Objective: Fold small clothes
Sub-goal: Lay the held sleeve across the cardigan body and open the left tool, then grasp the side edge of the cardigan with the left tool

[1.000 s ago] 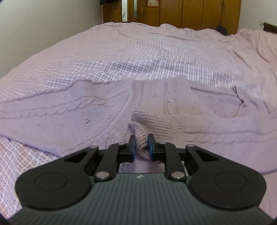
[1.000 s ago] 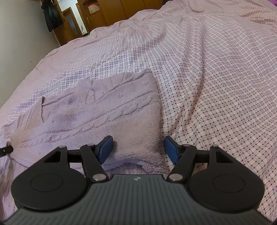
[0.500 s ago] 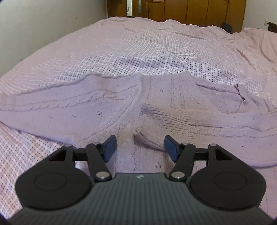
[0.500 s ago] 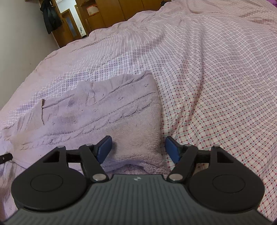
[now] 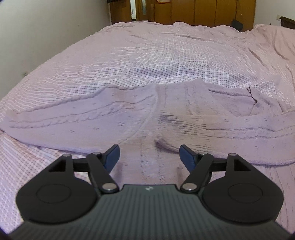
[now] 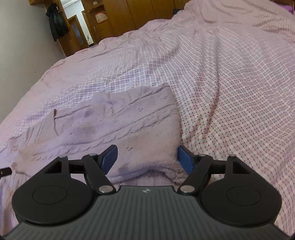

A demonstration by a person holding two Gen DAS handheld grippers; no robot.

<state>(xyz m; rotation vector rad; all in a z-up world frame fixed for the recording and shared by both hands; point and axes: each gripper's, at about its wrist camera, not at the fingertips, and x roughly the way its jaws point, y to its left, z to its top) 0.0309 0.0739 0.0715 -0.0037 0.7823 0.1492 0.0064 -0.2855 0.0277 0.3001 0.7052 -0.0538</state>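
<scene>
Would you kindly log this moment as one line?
left gripper: jaws just opened, empty | right gripper: open, empty | sweater: partly folded, flat on bed

Sweater (image 5: 140,118) spread across bedspread (image 5: 147,61), a gripper above each end.

From the left wrist view, the sweater lies crosswise on the bedspread, one sleeve running left, its cuff (image 5: 173,142) folded in over the body just ahead of the left gripper (image 5: 149,157), whose jaws, just opened, stand apart above the knit. From the right wrist view, the right gripper (image 6: 147,157) hangs over the sweater's near right corner, fingers astride its edge without pressing; bare bedspread lies to the right. Wardrobes (image 5: 202,11) stand behind the bed; a wall (image 5: 46,27) runs along its left.
</scene>
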